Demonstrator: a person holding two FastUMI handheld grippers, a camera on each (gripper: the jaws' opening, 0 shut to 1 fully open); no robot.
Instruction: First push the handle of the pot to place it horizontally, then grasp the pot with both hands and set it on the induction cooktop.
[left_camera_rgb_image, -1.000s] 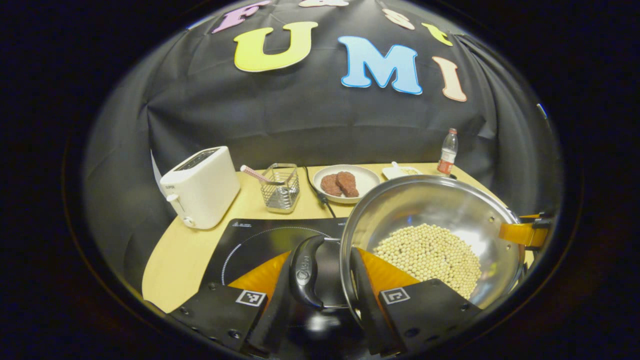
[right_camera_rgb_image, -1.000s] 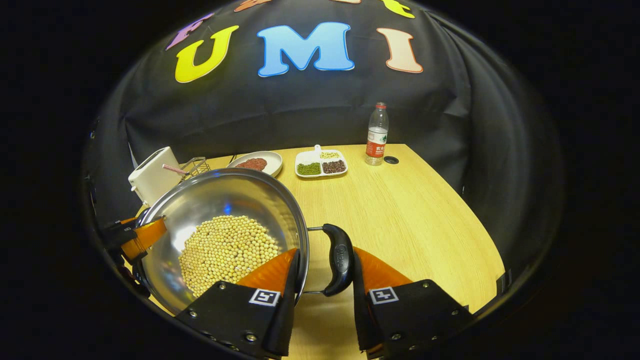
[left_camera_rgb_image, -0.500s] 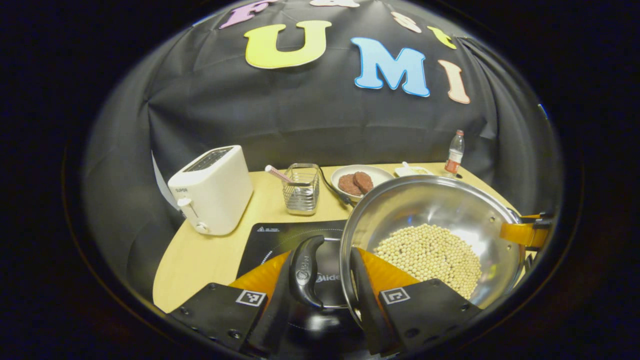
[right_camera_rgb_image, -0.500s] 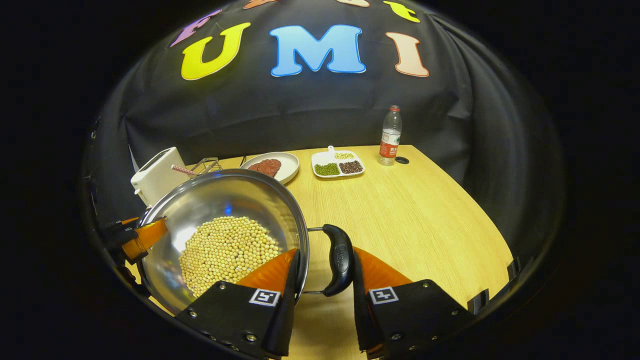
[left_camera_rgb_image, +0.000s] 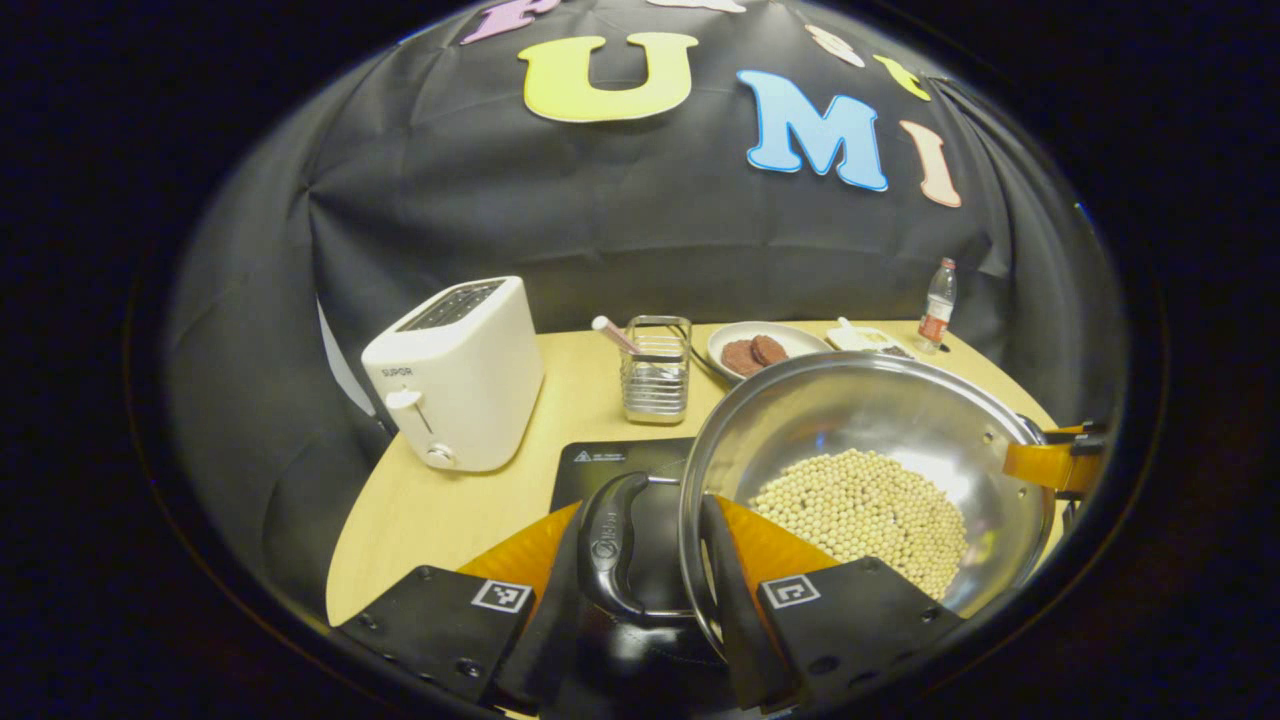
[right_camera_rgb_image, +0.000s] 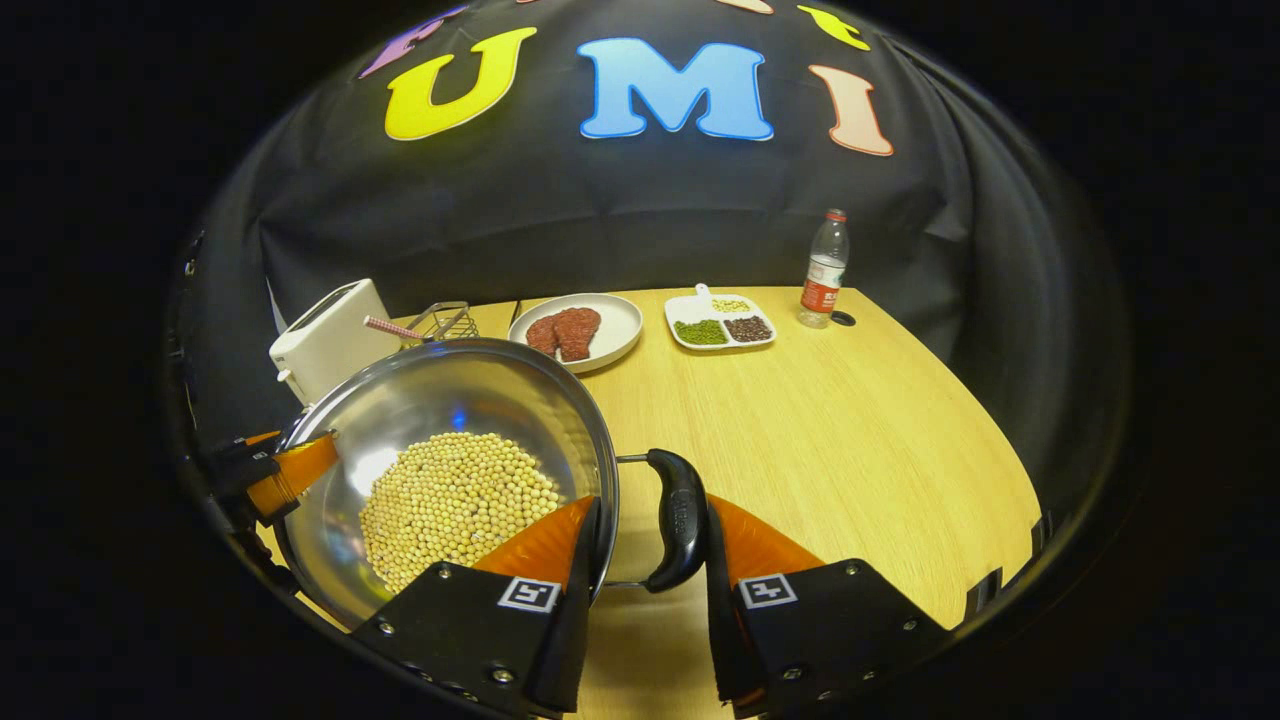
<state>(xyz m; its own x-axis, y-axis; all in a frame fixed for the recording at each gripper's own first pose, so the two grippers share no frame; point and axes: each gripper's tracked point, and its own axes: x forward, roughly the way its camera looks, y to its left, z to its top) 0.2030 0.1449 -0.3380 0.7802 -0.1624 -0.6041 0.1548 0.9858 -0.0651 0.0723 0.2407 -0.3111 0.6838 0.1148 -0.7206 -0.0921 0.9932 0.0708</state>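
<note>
left gripper view has the left gripper (left_camera_rgb_image: 640, 530) clamped on the shiny steel pot (left_camera_rgb_image: 870, 420) of pale beans' black loop handle (left_camera_rgb_image: 612, 545), right gripper (right_camera_rgb_image: 645, 535) likewise (keep level!), lowering onto the black induction cooktop (left_camera_rgb_image: 600, 465).

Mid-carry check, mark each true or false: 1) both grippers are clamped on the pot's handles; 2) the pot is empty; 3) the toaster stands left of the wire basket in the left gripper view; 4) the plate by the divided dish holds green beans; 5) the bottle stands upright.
1) True: the left gripper and the right gripper each grip a side handle of the pot.
2) False: it holds pale beans.
3) True: toaster, wire basket.
4) False: the plate holds reddish-brown patties; the divided dish holds the green beans.
5) True: bottle.
</note>
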